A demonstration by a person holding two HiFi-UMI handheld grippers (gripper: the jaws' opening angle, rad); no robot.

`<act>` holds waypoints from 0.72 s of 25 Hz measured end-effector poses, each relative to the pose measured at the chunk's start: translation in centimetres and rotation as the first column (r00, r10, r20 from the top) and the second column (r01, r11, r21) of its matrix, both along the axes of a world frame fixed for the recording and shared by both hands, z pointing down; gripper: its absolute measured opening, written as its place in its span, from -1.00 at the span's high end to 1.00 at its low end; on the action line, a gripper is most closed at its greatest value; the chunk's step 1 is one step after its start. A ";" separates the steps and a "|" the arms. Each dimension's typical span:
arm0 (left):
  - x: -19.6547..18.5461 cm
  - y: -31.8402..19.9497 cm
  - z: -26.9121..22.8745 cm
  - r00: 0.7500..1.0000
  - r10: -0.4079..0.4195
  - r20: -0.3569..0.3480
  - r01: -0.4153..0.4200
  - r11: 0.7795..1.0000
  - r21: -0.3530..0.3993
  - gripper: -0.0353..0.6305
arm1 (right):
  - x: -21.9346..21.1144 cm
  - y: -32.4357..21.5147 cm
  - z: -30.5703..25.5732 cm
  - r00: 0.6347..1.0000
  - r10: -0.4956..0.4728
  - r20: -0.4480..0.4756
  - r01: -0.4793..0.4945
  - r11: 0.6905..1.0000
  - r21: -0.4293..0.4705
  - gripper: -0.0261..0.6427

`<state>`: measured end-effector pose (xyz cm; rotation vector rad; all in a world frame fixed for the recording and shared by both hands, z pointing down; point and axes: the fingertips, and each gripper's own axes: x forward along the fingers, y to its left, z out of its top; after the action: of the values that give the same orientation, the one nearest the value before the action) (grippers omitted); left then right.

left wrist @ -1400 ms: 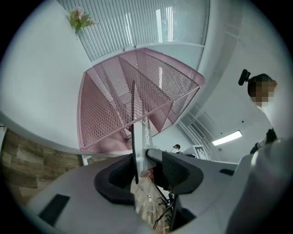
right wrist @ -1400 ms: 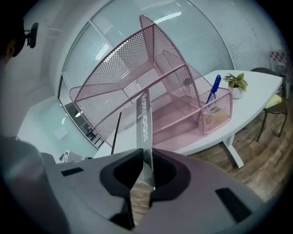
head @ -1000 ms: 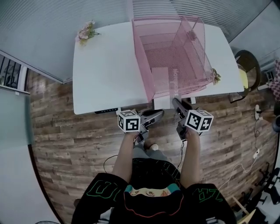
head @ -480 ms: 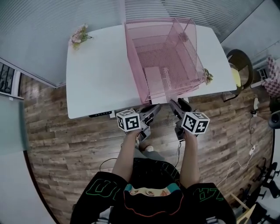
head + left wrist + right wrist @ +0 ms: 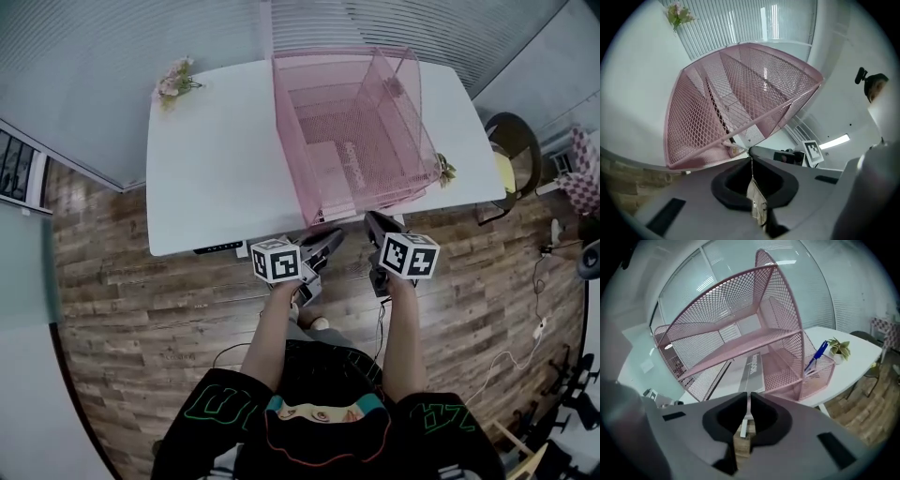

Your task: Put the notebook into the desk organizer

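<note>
The pink mesh desk organizer [image 5: 361, 122] stands on the white desk [image 5: 220, 159]. The pale grey notebook [image 5: 334, 164] lies flat inside its lower level, and the right gripper view shows the notebook [image 5: 752, 365] running lengthwise under the shelf. Both grippers hang off the desk's near edge, clear of the organizer. My left gripper [image 5: 330, 238] is shut and empty, as the left gripper [image 5: 751, 153] shows in its own view. The jaws of my right gripper [image 5: 371, 221] are closing with nothing between them; only a thin slit is left at the right gripper [image 5: 749, 397].
A flower sprig [image 5: 174, 79] lies at the desk's back left corner. A small potted plant [image 5: 839, 348] stands right of the organizer, whose side cup holds a blue pen [image 5: 816, 355]. A dark chair [image 5: 517, 141] sits to the right on the wooden floor [image 5: 141, 300].
The notebook's near end stuck out of the organizer's front; now it lies farther in. Both grippers have drawn back from the desk edge.
</note>
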<state>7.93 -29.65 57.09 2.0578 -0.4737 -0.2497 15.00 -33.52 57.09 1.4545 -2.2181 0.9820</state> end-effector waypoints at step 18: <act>4.4 1.9 -9.8 0.974 -0.013 0.227 -0.091 0.893 0.441 0.91 | 4.3 3.1 -9.5 0.992 0.126 0.013 -0.121 0.919 0.375 0.91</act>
<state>12.33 -27.70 47.31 2.5660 -0.5492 -0.1063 19.34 -30.38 47.58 1.7728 -2.4268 0.5983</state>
